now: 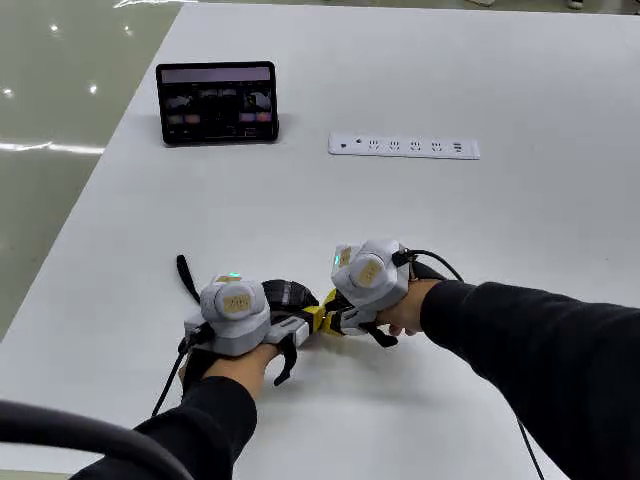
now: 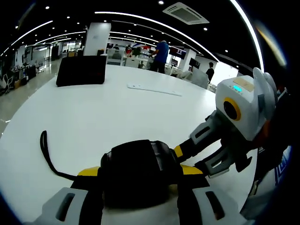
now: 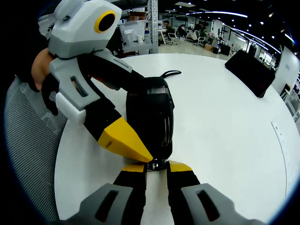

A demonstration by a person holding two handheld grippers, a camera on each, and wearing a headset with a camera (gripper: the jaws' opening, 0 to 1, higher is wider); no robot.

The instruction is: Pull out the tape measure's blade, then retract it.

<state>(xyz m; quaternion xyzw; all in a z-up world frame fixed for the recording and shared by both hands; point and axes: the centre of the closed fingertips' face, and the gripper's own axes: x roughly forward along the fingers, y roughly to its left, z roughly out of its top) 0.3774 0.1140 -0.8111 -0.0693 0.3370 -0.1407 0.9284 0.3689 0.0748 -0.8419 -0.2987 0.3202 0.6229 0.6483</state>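
White workbench (image 1: 420, 220): your two grippers meet at the tape measure (image 3: 150, 112), at the near edge.
Your left gripper (image 2: 140, 172) is clamped across the black case. One yellow-tipped jaw sits on each flat side, and the case stands on its edge on the table between them. Your right gripper (image 3: 158, 167) faces the case from the opposite side. Its jaws are drawn narrow, pinching the small metal end hook (image 3: 157, 163) at the lower front corner of the case, with their yellow tips just beside the case. The wrist strap (image 2: 44, 150) trails from the case onto the table on your left. A dark tablet (image 1: 217, 102) stands propped at the far left. A white power strip (image 1: 404, 147) lies flat to its right. Both are well apart from the grippers.
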